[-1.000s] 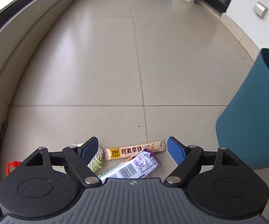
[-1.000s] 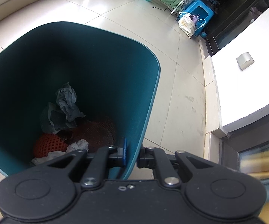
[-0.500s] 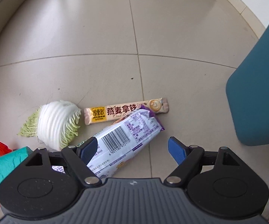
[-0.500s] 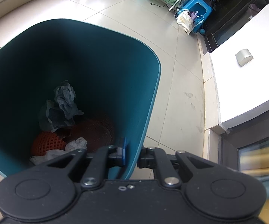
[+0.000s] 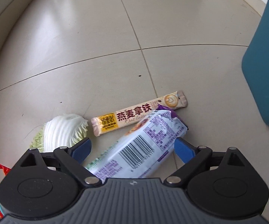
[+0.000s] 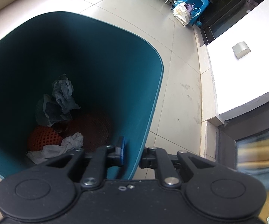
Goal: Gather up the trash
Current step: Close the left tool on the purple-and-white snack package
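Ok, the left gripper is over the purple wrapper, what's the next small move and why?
Probably ease down and close: the left gripper, jaws just opened wider, straddles the purple wrapper without pressing it, while the right gripper holds the bin's rim.

Your left tool (image 5: 132,148) and right tool (image 6: 133,154) are black, with round hubs, silver screws and blue pads (image 5: 182,149).

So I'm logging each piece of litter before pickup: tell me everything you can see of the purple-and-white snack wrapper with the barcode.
The snack wrapper is a glossy plastic pillow pack, white with purple print and a purple crimped far end, barcode side up. It looks puffed, seemingly unopened. It lies diagonally on the tiled floor, its far end overlapping the oat latte sachet. Its middle sits between the open blue fingers of the left gripper, which do not press it; its near end is hidden under the gripper.
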### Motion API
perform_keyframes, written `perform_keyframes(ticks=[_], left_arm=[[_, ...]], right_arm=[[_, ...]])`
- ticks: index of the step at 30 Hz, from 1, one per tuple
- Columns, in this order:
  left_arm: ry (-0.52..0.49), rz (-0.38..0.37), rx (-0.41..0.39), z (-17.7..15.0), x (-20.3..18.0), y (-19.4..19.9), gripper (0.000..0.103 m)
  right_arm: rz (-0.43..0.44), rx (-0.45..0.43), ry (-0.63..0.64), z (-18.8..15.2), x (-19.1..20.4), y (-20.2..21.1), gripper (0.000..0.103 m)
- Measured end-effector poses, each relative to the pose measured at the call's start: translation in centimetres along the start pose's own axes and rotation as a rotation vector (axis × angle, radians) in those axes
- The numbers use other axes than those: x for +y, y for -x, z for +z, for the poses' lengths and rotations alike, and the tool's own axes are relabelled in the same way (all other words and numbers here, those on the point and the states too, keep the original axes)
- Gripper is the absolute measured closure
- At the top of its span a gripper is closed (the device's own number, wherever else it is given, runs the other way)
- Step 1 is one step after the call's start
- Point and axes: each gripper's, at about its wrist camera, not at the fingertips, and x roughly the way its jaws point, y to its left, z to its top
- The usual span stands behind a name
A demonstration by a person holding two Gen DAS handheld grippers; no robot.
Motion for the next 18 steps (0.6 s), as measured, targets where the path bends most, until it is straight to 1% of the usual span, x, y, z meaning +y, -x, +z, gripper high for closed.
perform_keyframes(ticks=[3,5,7,9,12,15,16,17,18], left_arm=[[0.016,-0.027,0.029,-0.2,0.5,-0.6,0.007],[-0.012,-0.001,0.053,-0.6,0.1,-1.1,0.006],[-0.027,-0.003,0.076,-1.1,-0.1,-1.8,0.006],[-0.025,0.011,0.091,-1.6,-0.2,-2.3,0.007],[-0.009,0.024,0.09,-2.0,-0.3,-2.5,0.007],[0.006,0.041,0.085,-2.2,-0.3,-2.5,0.014],[0.011,0.049,0.083,-2.3,-0.3,-2.3,0.019],[0.014,0.05,0.081,-2.3,-0.3,-2.1,0.021],[0.016,0.052,0.081,-2.3,-0.4,-2.0,0.028]], right_arm=[[-0.005,0.002,-0.002,0.1,0.1,0.0,0.09],[-0.008,0.002,0.0,0.2,0.1,0.0,0.09],[-0.008,0.002,-0.001,0.1,0.1,-0.1,0.09],[-0.01,0.004,-0.004,0.0,0.1,-0.2,0.09],[-0.009,0.008,-0.006,-0.1,0.0,-0.2,0.09],[-0.005,0.013,-0.011,-0.1,-0.1,-0.2,0.09],[-0.005,0.012,-0.011,-0.2,-0.1,-0.2,0.09],[-0.004,0.012,-0.011,0.0,-0.1,-0.2,0.09],[-0.003,0.012,-0.011,0.0,-0.2,-0.2,0.09]])
